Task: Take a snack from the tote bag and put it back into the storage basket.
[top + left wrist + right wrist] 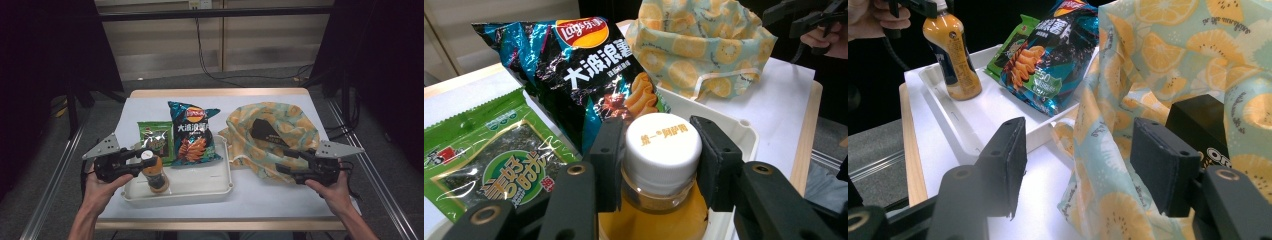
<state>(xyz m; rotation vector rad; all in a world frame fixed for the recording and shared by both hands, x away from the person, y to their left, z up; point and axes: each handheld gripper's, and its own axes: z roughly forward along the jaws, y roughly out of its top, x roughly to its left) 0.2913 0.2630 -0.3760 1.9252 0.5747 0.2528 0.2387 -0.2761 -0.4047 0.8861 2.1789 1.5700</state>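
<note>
The left gripper (663,165) clamps its fingers (608,162) on a tea bottle's white cap (663,150) in the tray (200,192). The right gripper's (1088,167) fingers (1160,167) gape wide beside a fruit-print cloth bag (1168,55).

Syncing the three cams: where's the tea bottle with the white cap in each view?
High view: bottle stands at the tray's left end, in the left gripper.
Left gripper view: bottle bottom centre, cap between the jaws.
Right gripper view: bottle upper left, upright.
Shared landmark: chips bag beside it.

Left tongs (663,165) clamped on bottle (659,200) neck; right tongs (1088,165) spread wide, holding nothing.
</note>
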